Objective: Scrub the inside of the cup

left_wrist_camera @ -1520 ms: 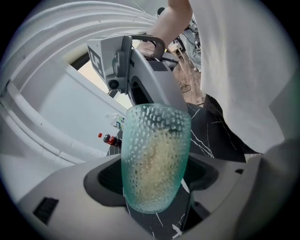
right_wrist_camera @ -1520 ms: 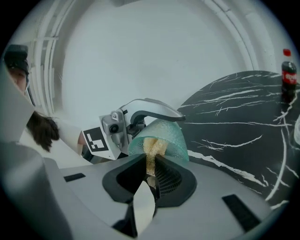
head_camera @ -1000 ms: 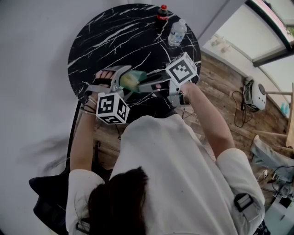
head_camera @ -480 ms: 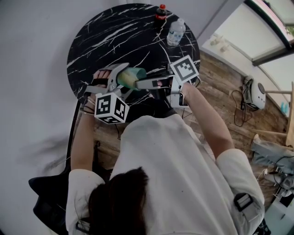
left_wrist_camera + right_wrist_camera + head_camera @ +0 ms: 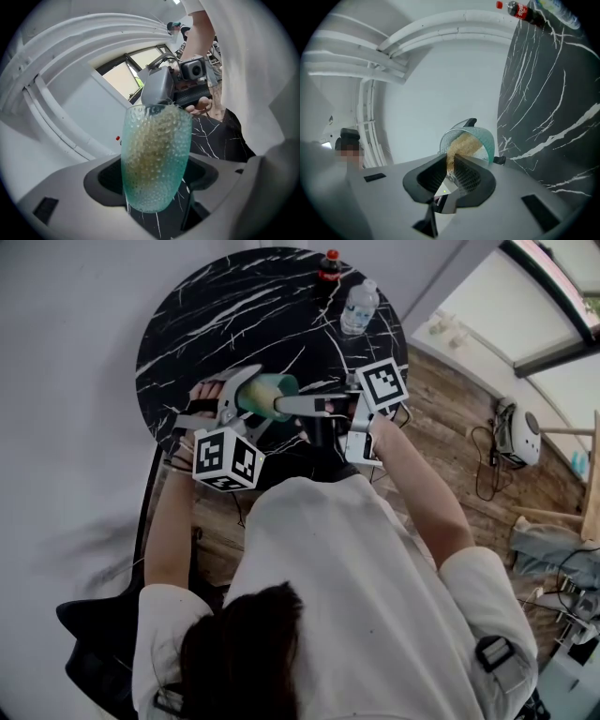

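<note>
Well, the cola bottle (image 5: 330, 265)'s red label is too small to read. It stands by a clear water bottle (image 5: 359, 306), well beyond both grippers on the black, white-veined table (image 5: 216, 315). The left gripper (image 5: 242, 401) clamps the dimpled green cup (image 5: 157, 159), tipped sideways. The right gripper (image 5: 452, 164) pinches a tan scrubber (image 5: 465, 144) pushed inside it.

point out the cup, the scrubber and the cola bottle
cup (image 5: 154, 159), left gripper view, its dimpled green wall
scrubber (image 5: 462, 146), right gripper view, its tan head inside the cup
cola bottle (image 5: 329, 268), head view, its dark body under the red cap
</note>
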A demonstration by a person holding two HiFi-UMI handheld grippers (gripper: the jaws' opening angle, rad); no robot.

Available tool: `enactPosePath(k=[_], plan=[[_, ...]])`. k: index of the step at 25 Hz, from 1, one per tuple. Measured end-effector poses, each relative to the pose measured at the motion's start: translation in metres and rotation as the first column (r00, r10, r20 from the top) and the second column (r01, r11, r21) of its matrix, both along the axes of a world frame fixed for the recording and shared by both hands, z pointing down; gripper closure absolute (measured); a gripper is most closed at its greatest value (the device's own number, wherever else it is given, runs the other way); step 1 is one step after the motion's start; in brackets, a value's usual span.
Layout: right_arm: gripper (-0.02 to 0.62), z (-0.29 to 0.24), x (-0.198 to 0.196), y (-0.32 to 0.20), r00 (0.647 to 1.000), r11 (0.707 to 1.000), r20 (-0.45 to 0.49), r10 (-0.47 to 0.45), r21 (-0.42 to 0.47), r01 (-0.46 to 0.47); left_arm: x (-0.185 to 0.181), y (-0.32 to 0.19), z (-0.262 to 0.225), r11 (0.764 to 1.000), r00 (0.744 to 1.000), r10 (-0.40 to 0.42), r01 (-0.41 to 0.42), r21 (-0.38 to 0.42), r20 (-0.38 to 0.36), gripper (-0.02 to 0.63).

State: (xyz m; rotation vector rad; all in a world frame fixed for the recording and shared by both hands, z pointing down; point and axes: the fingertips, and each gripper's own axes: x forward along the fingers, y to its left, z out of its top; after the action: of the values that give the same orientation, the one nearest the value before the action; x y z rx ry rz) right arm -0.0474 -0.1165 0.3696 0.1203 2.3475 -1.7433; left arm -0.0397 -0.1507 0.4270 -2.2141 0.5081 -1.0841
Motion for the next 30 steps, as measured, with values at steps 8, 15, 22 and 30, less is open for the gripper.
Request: enactPosePath(k=[8, 15, 22, 30], plan=[[0.535, -0.004, 0.005, -0.009, 0.997, 0.997, 0.060, 0.056, -0.059, -0.053, 0.000, -0.006, -0.002, 0.999, 0.999, -0.037, 0.037, 0.002, -0.034, 0.249], [0.537, -0.001, 0.005, -0.019, 0.987, 0.984, 0.071, 0.142, -0.118, -0.133, -0.003, -0.009, 0.001, 0.997, 0.997, -0.074, 0.074, 0.004, -0.037, 0.249], [0.538, -0.002, 0.011, -0.030, 0.969, 0.959, 0.105, 0.225, -0.199, -0.201, -0.004, -0.013, -0.002, 0.995, 0.994, -0.094, 0.095, 0.014, -0.055, 0.249], [0.540, 0.016, 0.016, -0.046, 0.915, 0.858, 0.069, 0.399, -0.381, -0.345, -0.011, -0.018, 0.007, 0.990, 0.988, -0.144, 0.144, -0.008, -0.063, 0.250]])
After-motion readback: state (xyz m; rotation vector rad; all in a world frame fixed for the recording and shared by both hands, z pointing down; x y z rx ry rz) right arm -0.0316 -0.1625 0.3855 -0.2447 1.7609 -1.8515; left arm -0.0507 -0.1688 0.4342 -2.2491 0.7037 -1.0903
